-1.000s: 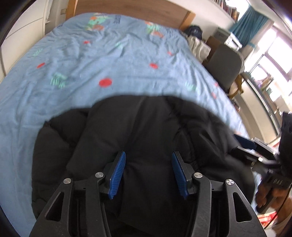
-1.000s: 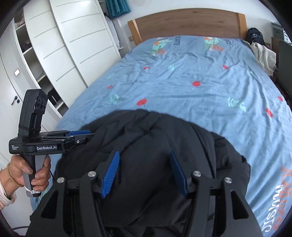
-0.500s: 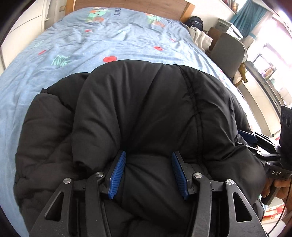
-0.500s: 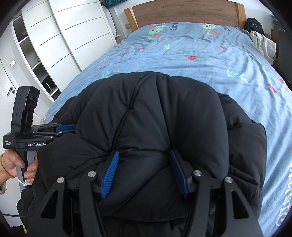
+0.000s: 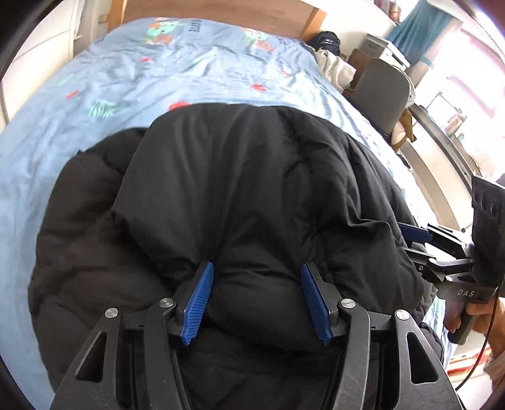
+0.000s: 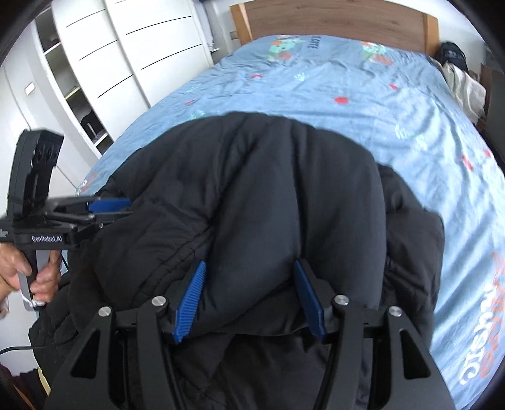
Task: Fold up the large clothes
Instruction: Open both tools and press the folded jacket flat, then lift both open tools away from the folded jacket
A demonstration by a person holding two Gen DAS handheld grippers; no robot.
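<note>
**A:** Where did the bulky black quilted puffer jacket lie from your jaws?

**B:** Straight ahead, toward twelve o'clock from both. Your left gripper had a thick roll of the padded fabric bulging between its blue ribbed pads, the jaws spread wide round it and pressed against the bulge on either side. From these views I'd call that a hold on the jacket, though a loose one, since the gap was broad.

**A:** And the other hand?

**B:** Your right gripper stood the same way: jaws wide, a fat fold of the jacket filling the space between them, fabric touching both pads. Each gripper showed in the other's view, the right one at three o'clock of the left camera, the left one at nine o'clock of the right camera. So you held the near hem at two places, side by side, neither clearly nearer.

**A:** The long axis?

**B:** It ran away from you, toward the wooden headboard, with the doubled-over top layer reaching to about twelve o'clock on the light blue printed bedsheet.

**A:** How did the jacket look?

**B:** Puffy, matte, stitched in channels, humped rather than flat. A lower layer stuck out at nine o'clock in the left view and at three o'clock in the right. I'd judge that it would spring back unless pressed down.
</note>
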